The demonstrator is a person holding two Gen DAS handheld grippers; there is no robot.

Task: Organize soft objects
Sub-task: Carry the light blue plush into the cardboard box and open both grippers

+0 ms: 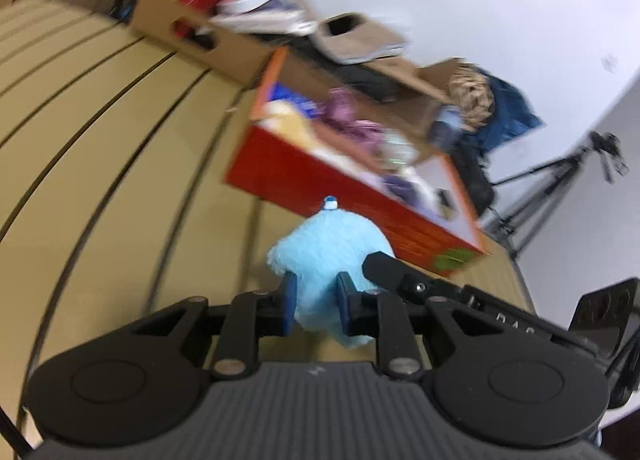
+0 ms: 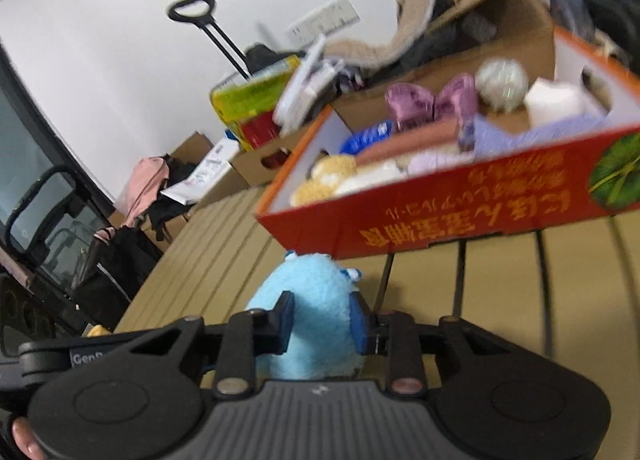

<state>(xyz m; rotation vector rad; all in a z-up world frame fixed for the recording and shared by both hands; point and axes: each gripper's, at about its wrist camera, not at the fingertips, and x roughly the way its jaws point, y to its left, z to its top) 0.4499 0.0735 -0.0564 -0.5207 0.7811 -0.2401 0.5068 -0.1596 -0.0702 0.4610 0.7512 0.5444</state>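
1. Now, slatted tan table (image 1: 100, 163) fills the left of both views; bare apart from one toy and one box
2. Left gripper (image 1: 316, 306): blue pads (image 1: 289, 302) pinched into the fur of a light-blue plush toy (image 1: 328, 248), low-centre of the left wrist view. Jaws narrow, fur bulging out either side, so a grip
3. Right gripper (image 2: 322, 324): pads likewise pressed on the plush toy (image 2: 308, 300) from its own side. One toy, two grippers on it. A black finger of the other gripper crosses at 4 o'clock of the toy in the left view
4. Toy sits just short of the red cardboard box (image 2: 460, 219), which lies at 1 o'clock from it in both views. Whether the toy rests on the table or is lifted, cannot tell
5. Box count, right wrist view: one red box, already holding soft goods. Counted: two purple pieces (image 2: 432, 99), one pale ball (image 2: 502, 85), one white block (image 2: 560, 101), one lavender cloth (image 2: 520, 133), cream and yellow plush at its left end, number unclear
6. Judgement: well along; most items boxed, this toy gripped but not yet in. Left: carry it over the near wall and release
7. Behind: brown cartons with clutter, blurred
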